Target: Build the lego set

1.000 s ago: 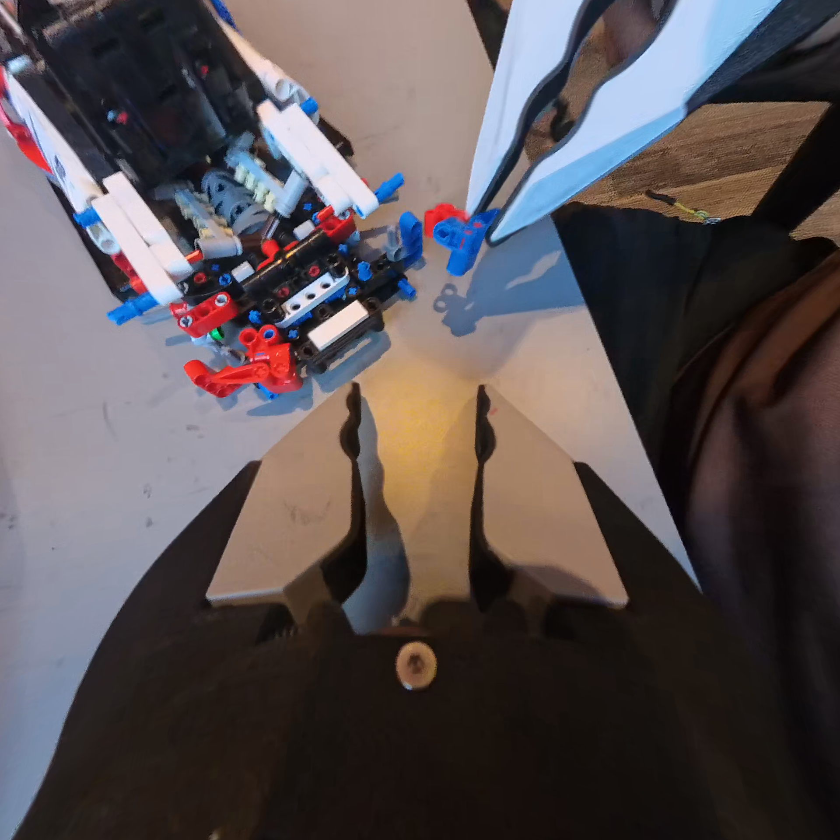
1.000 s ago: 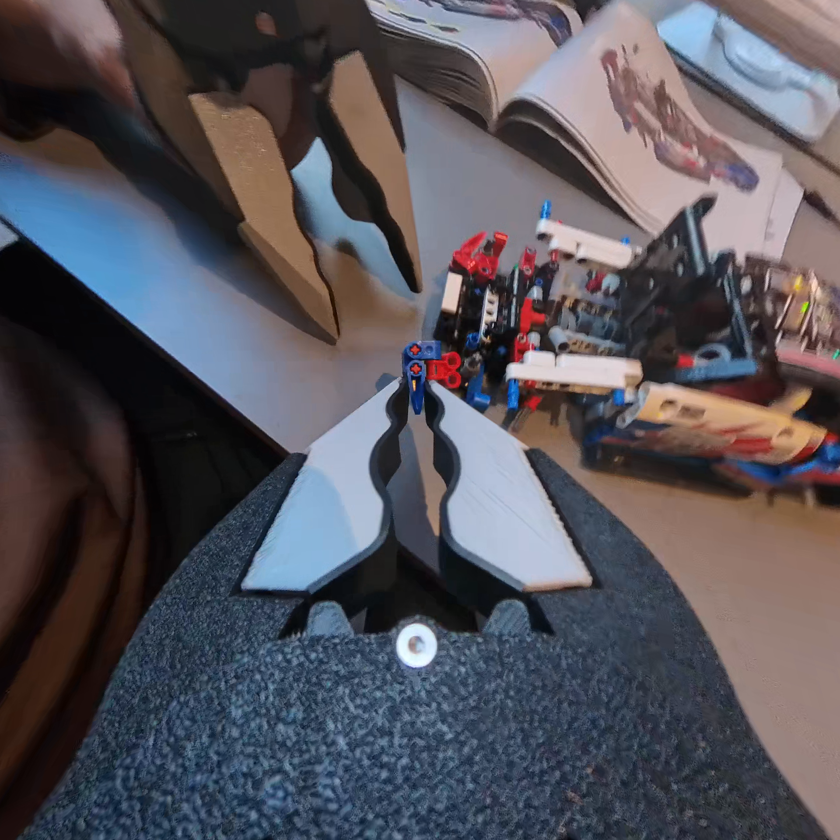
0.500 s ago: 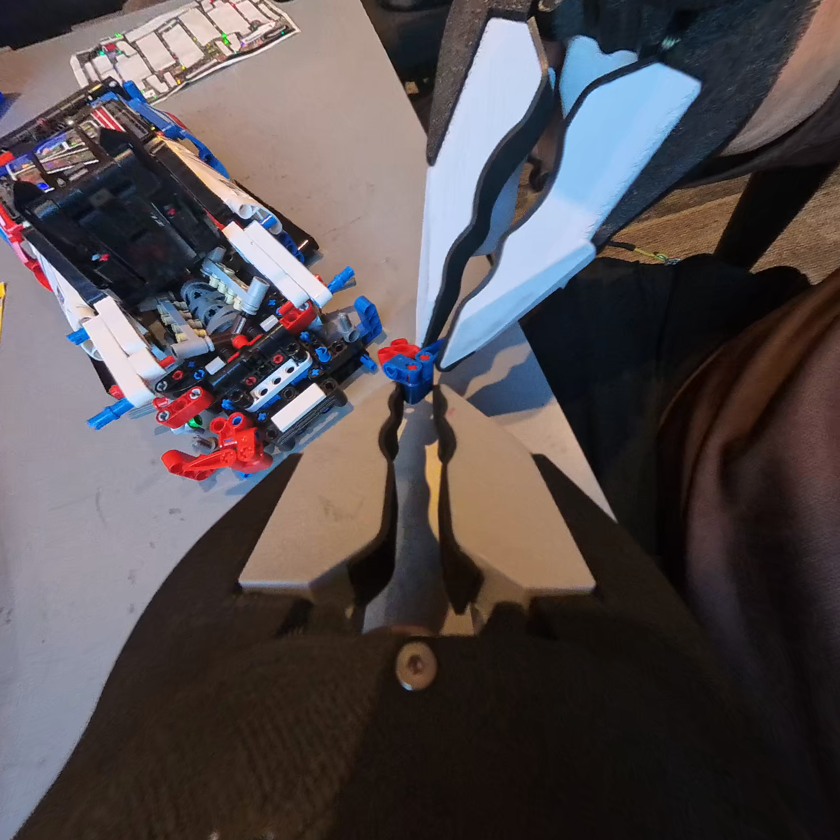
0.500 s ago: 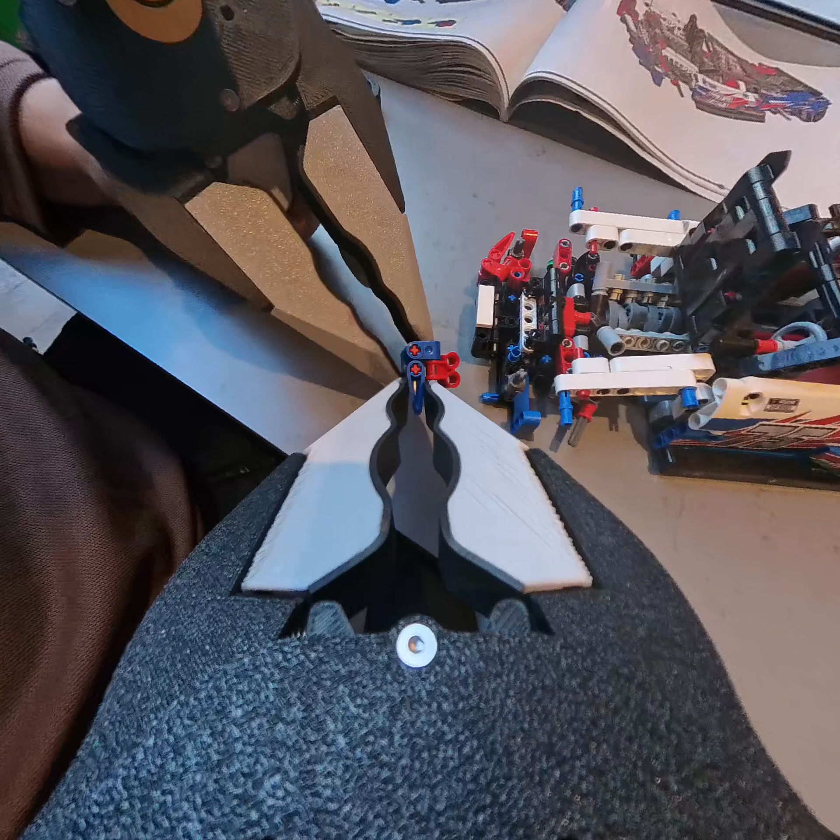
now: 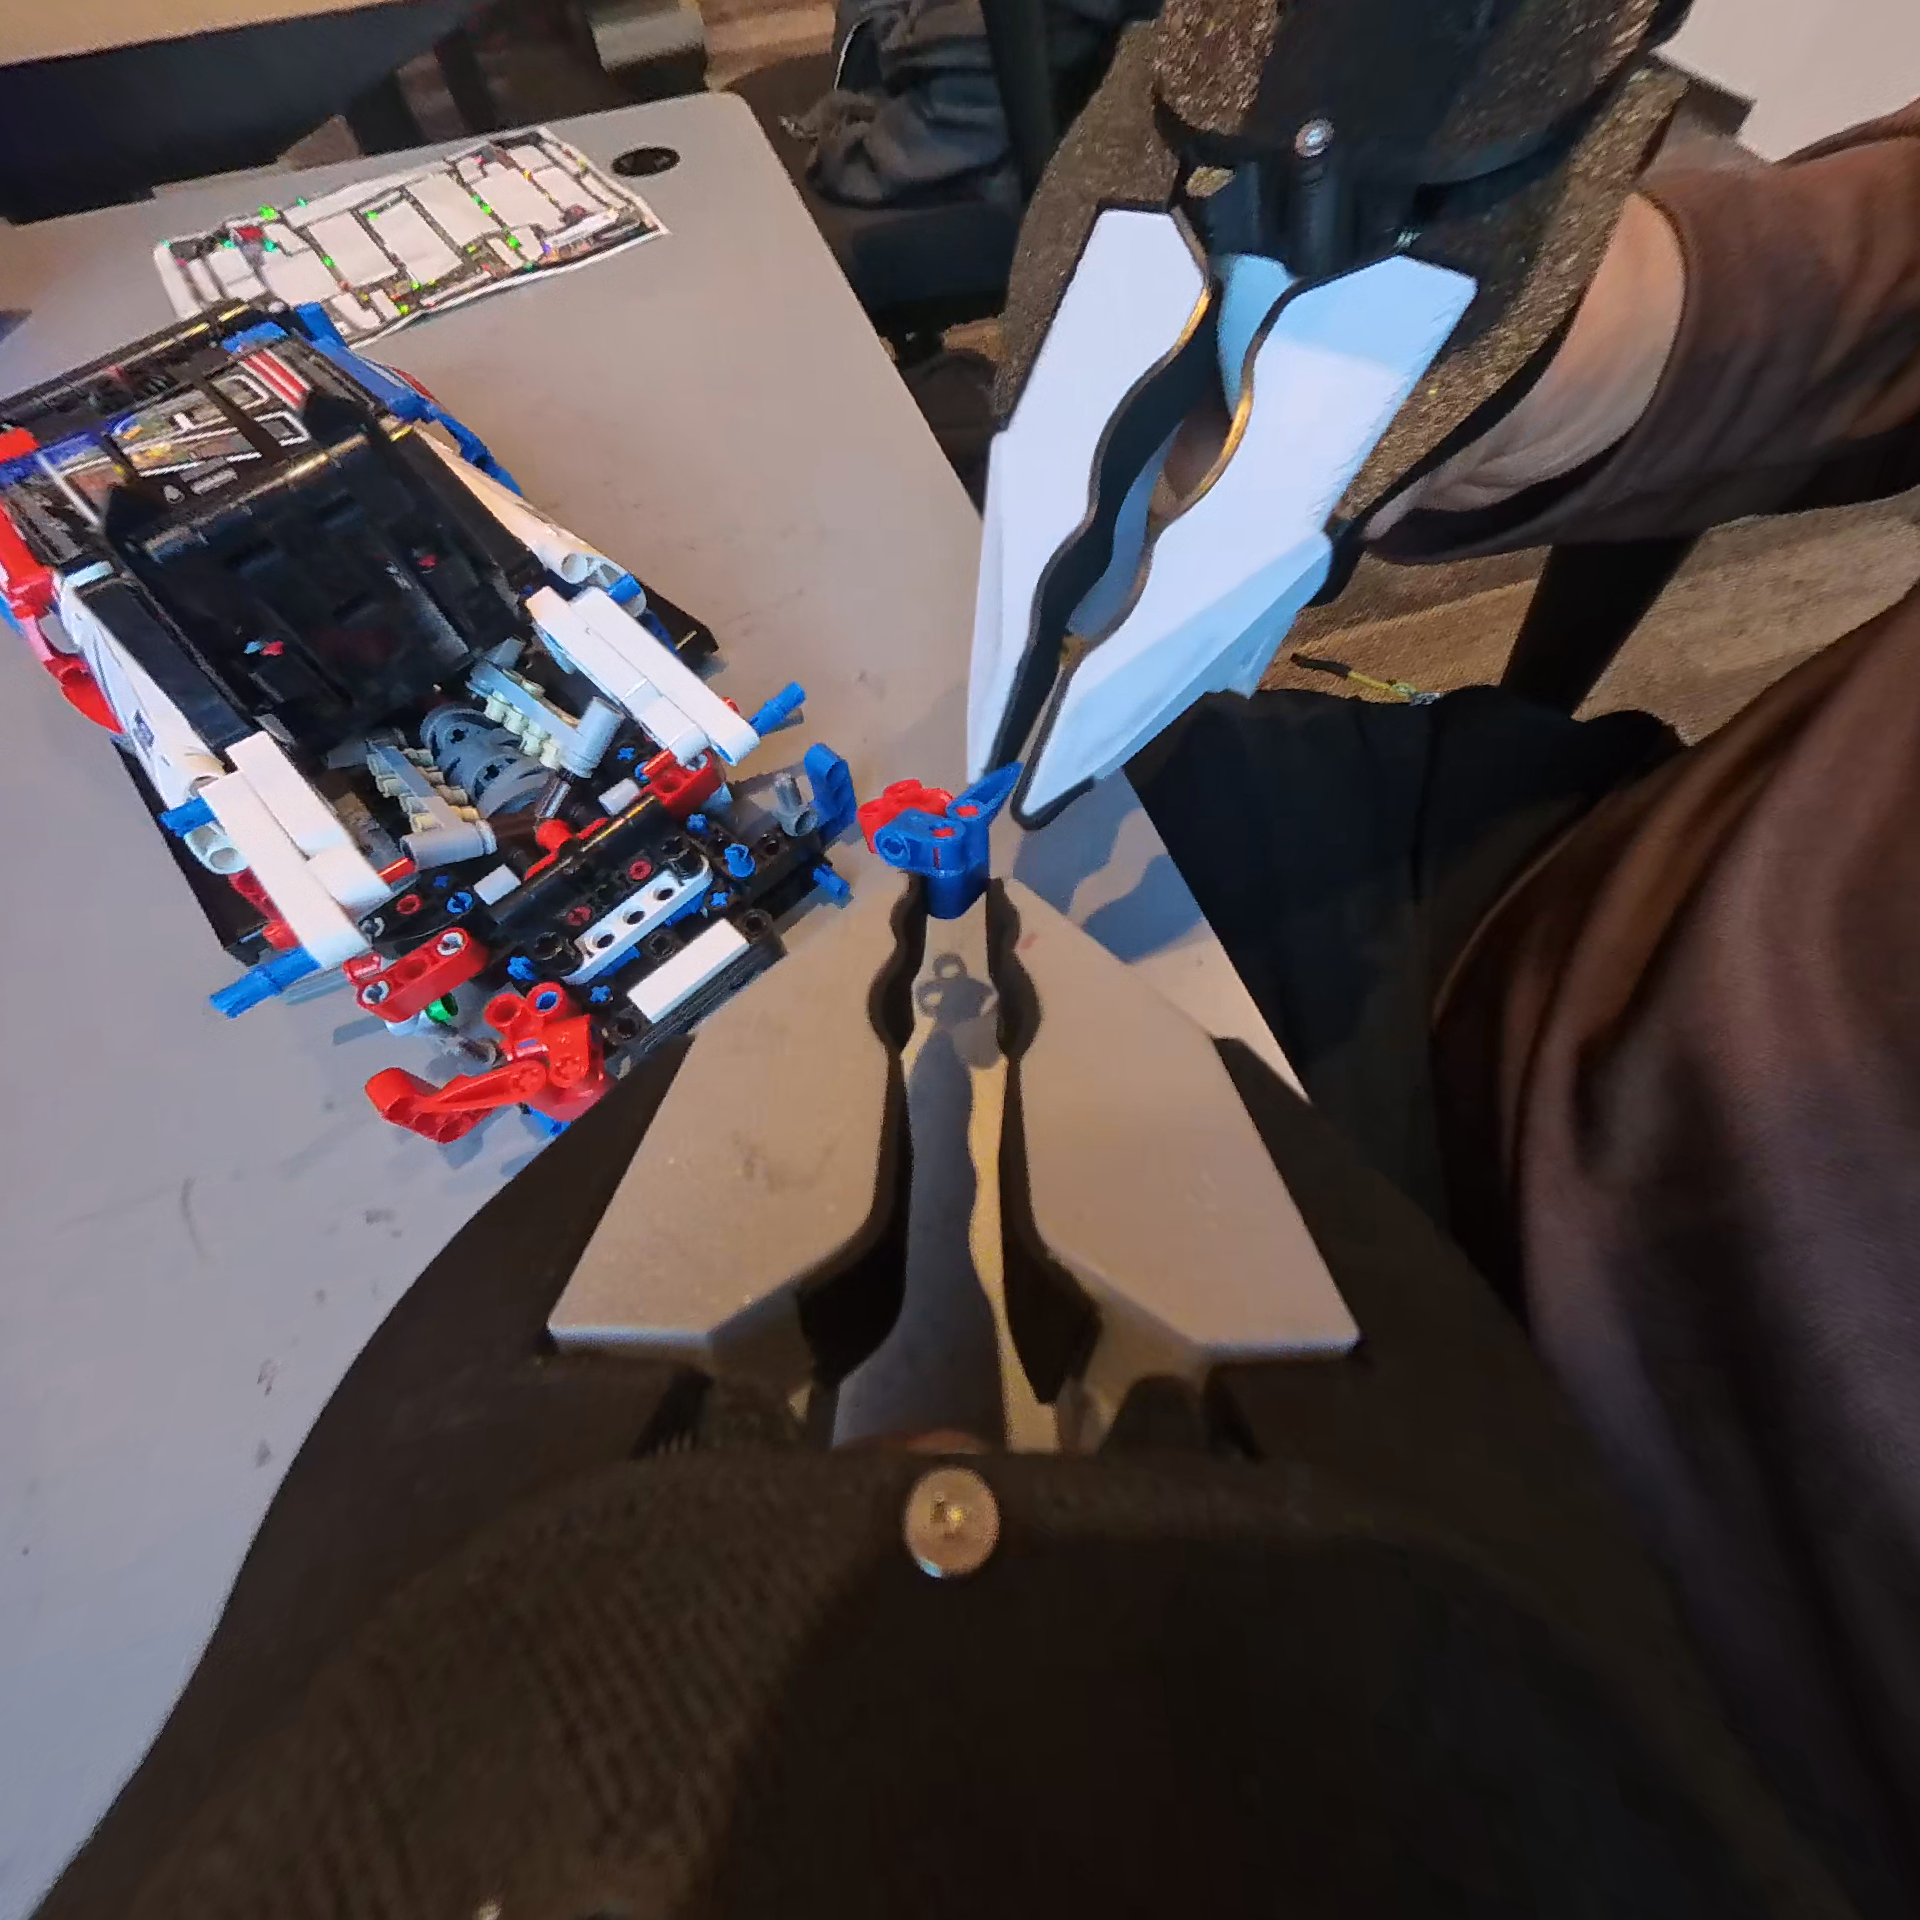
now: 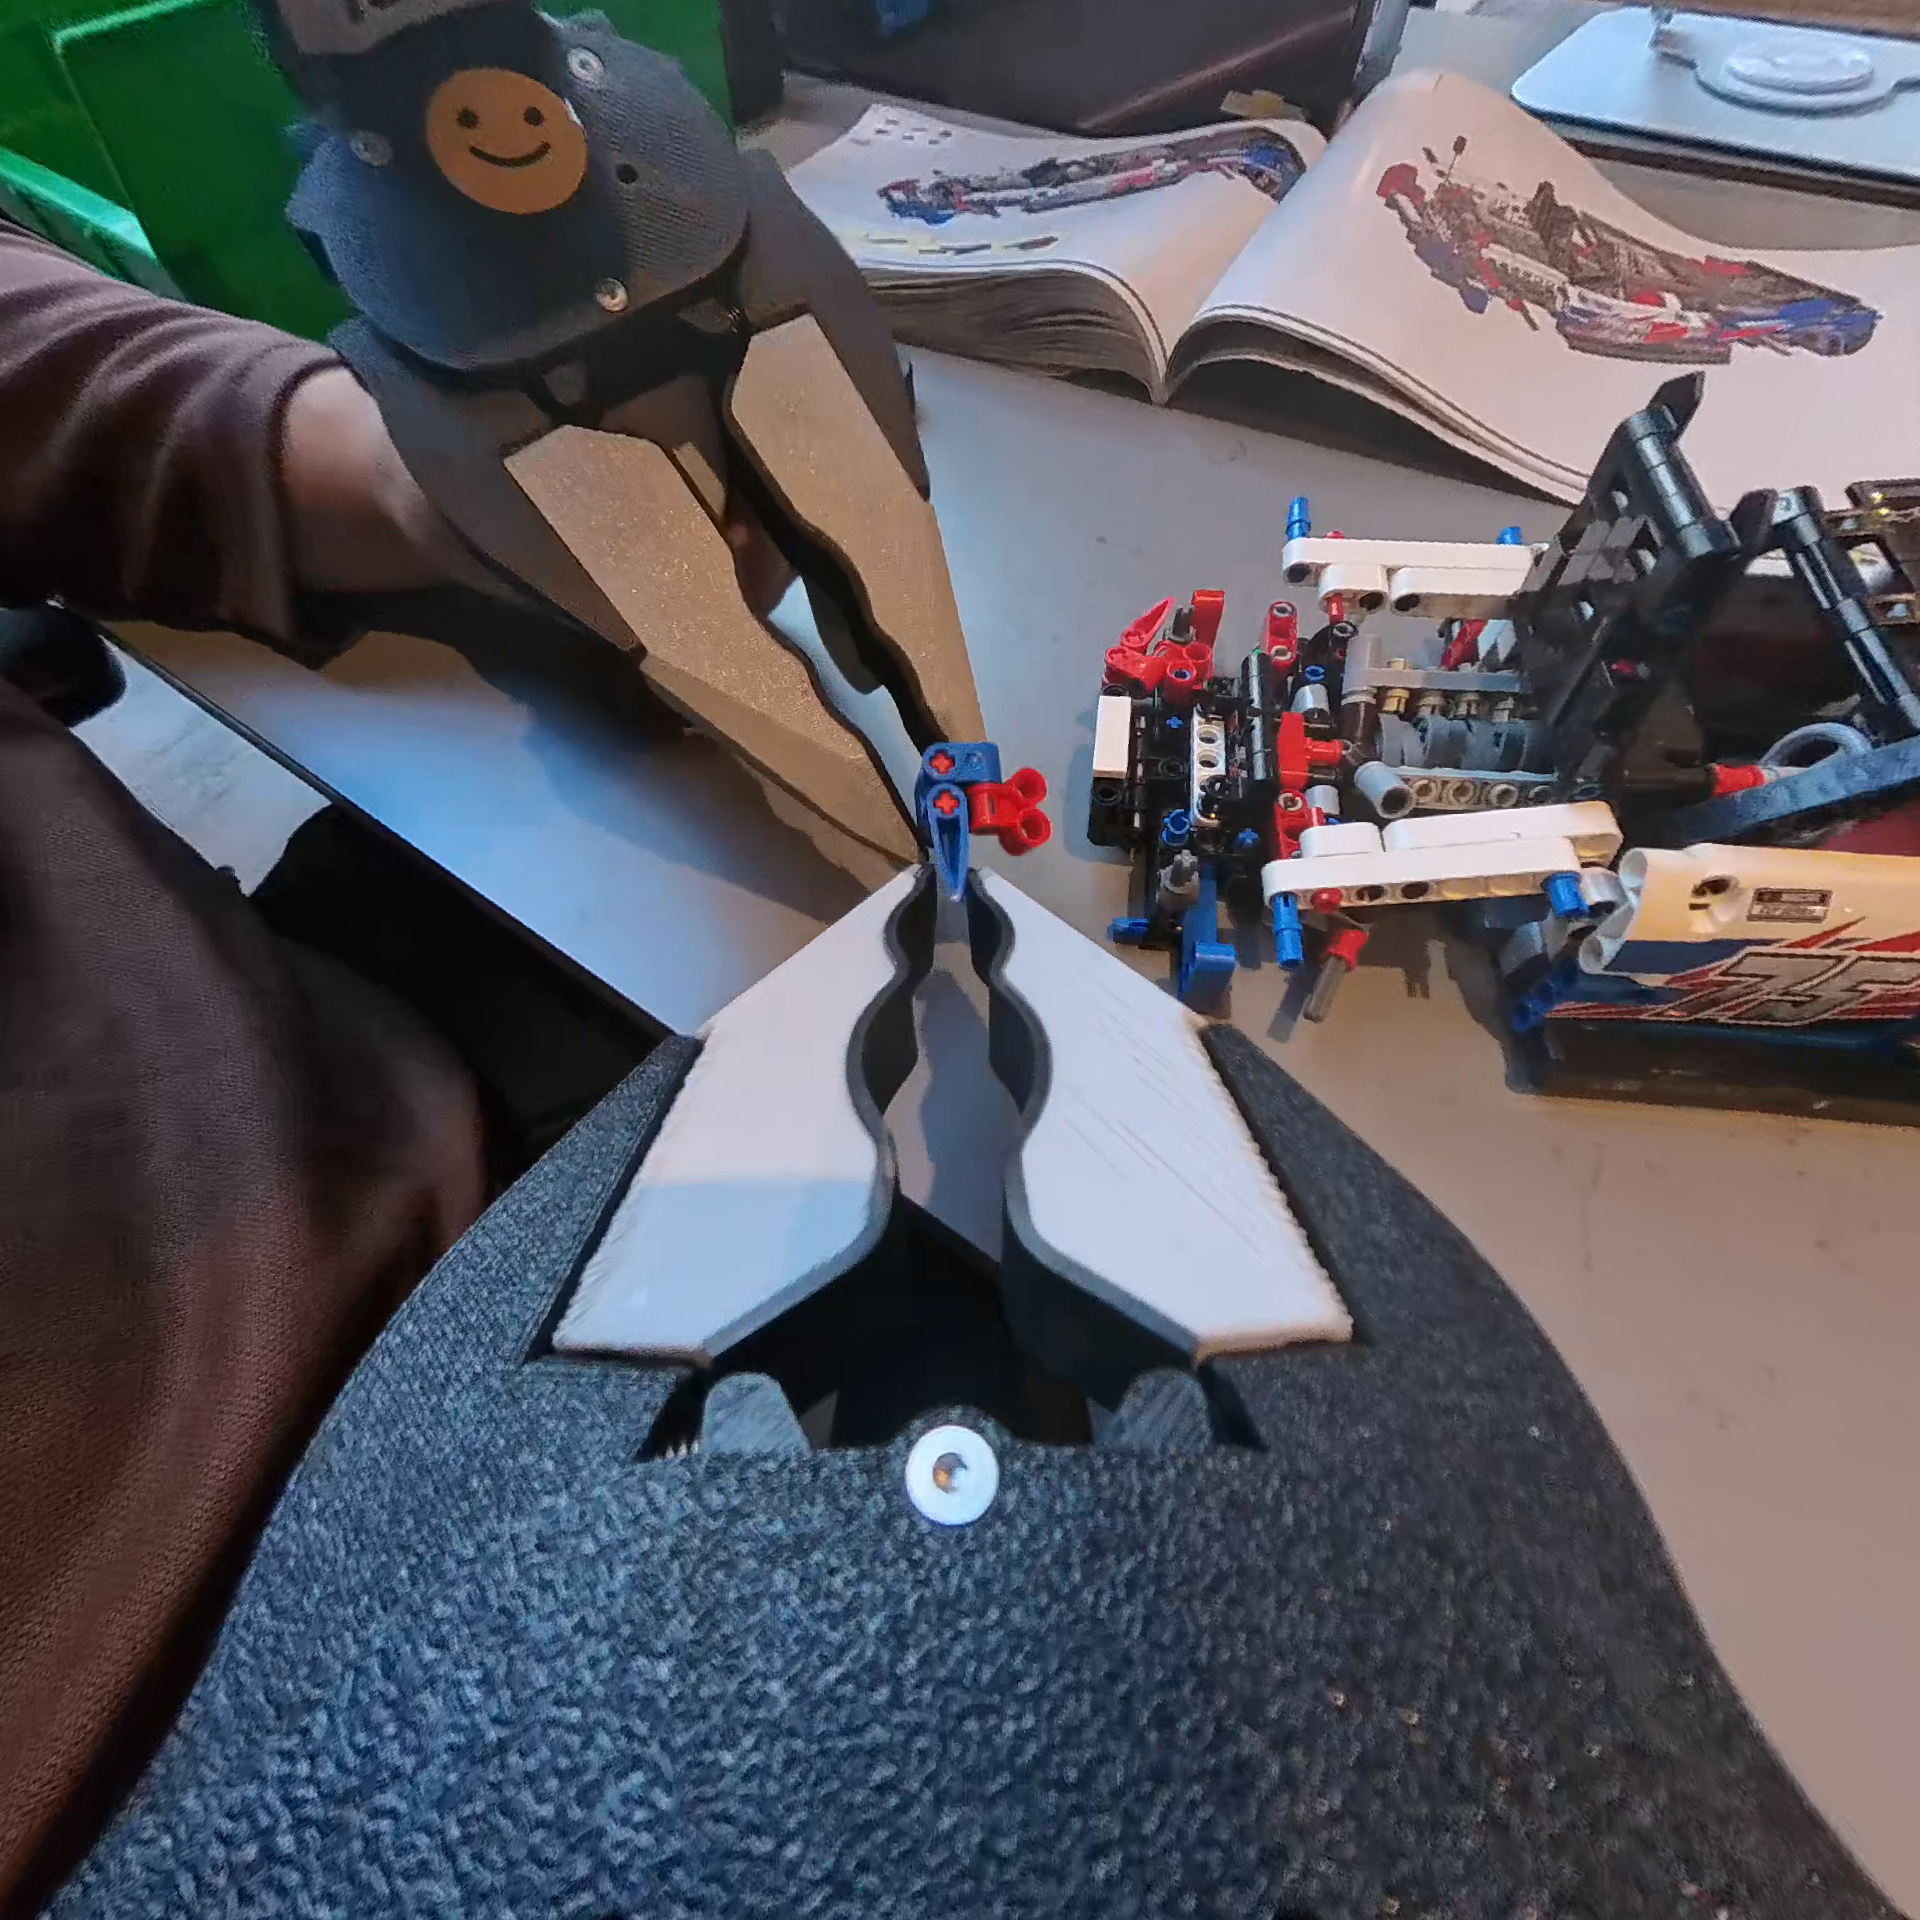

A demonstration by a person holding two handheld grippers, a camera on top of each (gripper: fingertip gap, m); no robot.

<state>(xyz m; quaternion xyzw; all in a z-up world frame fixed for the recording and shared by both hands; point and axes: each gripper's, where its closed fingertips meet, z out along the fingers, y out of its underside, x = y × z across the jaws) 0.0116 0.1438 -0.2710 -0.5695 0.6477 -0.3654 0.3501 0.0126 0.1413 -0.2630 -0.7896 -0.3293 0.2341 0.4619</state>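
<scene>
Office-like workroom: grey desk [image 5: 675,343], open instruction book [image 6: 1299,249], chair [image 5: 935,156], carpeted floor [image 5: 1714,644]

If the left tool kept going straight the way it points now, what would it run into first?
The small blue-and-red piece, already at the left tool tips and seemingly pinched there. Just past it come the right tool tips, gripping the same piece from the far side. The car model lies off to the left, likely outside that line.

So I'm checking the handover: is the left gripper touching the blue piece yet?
Touching. In the left wrist view, the left gripper has both fingertips closed on the lower end of the blue piece.
</scene>
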